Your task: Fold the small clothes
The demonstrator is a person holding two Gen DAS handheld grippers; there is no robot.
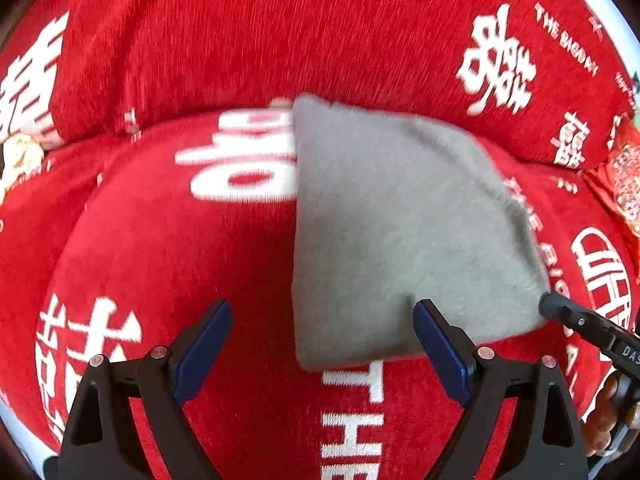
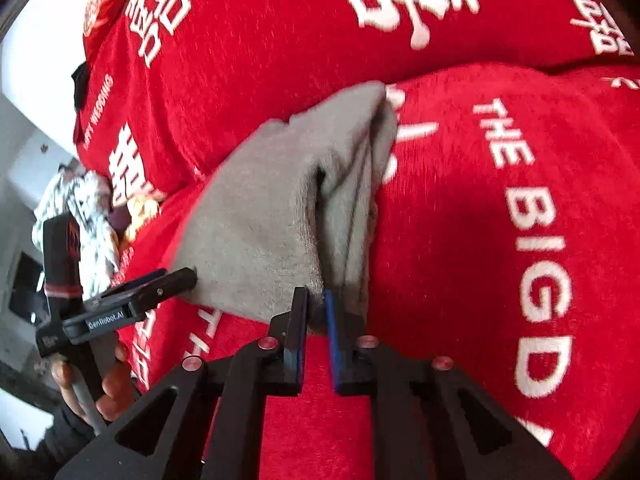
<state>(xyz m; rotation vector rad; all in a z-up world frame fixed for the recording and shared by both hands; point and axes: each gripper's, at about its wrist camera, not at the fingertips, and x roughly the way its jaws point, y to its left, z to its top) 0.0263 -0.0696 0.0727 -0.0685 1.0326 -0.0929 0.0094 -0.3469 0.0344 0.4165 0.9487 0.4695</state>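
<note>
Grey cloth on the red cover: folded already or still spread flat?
Folded. In the right wrist view the grey cloth shows several stacked layers along its near edge, where the right tool is shut on it.

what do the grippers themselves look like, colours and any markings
Each hand-held gripper, left and right, has a black angular frame with triangular cut-outs, blue pads inside the fingers and small red-pink round pivot caps. White "GenRobot.AI" lettering marks the left one's side.

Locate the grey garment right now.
The grey garment lies on the red printed cover, right of centre in the left wrist view. The right tongs pinch its near edge, and the open left tongs straddle its lower-left corner.
</note>
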